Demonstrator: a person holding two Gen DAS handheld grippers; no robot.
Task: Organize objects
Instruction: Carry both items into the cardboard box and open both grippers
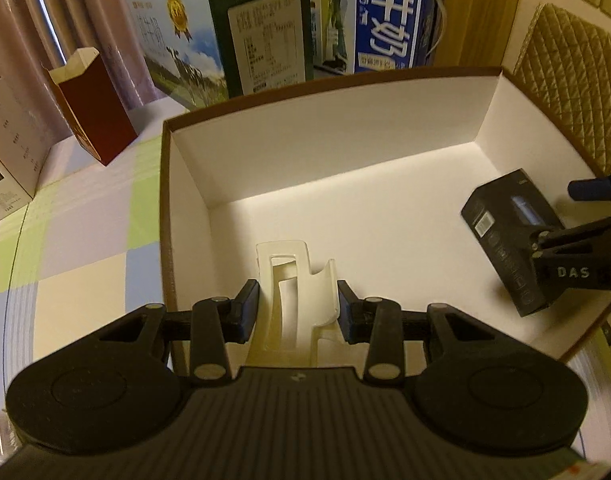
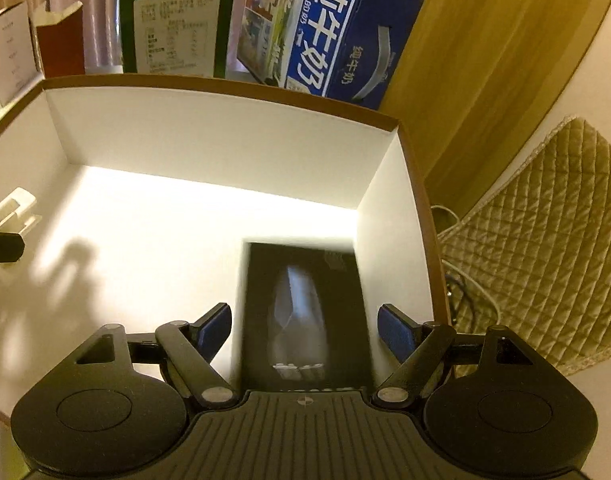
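1. the black box [image 2: 303, 316] is blurred, its print unreadable, lying between the spread right gripper [image 2: 305, 334].
2. a cream clip [image 1: 295, 296] is clamped by the left gripper [image 1: 298, 308] at 6 o'clock in the white tray [image 1: 325, 128].

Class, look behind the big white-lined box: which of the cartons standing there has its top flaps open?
The dark red carton, on the left. Its top flap stands open; the green milk carton and blue milk carton look shut.

white clip [image 1: 295, 300], black box [image 2: 303, 312] inside carton [image 1: 325, 128]
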